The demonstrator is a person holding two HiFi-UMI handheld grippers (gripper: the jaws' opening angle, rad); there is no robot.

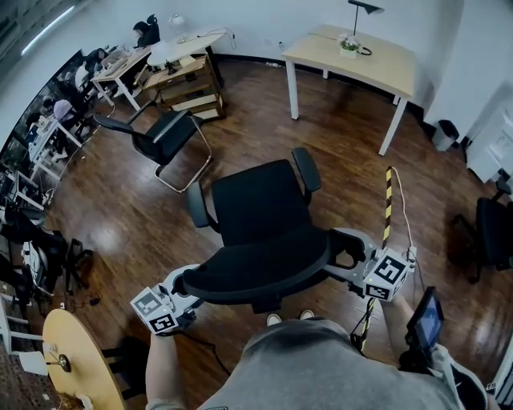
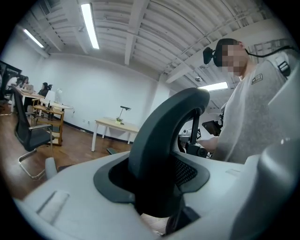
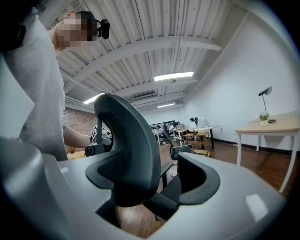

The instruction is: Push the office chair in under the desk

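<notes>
An open wooden shelf unit (image 1: 191,86) stands at the upper left, and what lies on its boards is too small to name. Farther right, a small pot with a green plant (image 1: 349,45) sits on the light-wood desk (image 1: 385,66) beside a black desk lamp (image 1: 365,7). A dark wastebasket (image 1: 443,134) stands on the floor by the wall, right of that desk, and its contents cannot be made out. At the lower left is a round wooden table (image 1: 76,352), and above it a black cantilever chair (image 1: 167,138) stands near the shelves. The left gripper (image 1: 186,282) is closed on the black office chair (image 1: 260,210): the left rim of the backrest (image 1: 256,274) fills the gap between its pads. The chair stands on the wood floor (image 1: 240,136) directly in front of the person, its seat facing away toward the desk and well apart from it, with floorboards between the two. The right gripper (image 1: 346,250) has its jaws spread wide around the right rim of the backrest. That rim lies against one pad and clear of the other, so this gripper grips nothing. Just right of the chair a yellow-and-black striped strip (image 1: 388,204) runs along the floor toward the desk's near leg. At the far right stands another dark chair (image 1: 490,228).
</notes>
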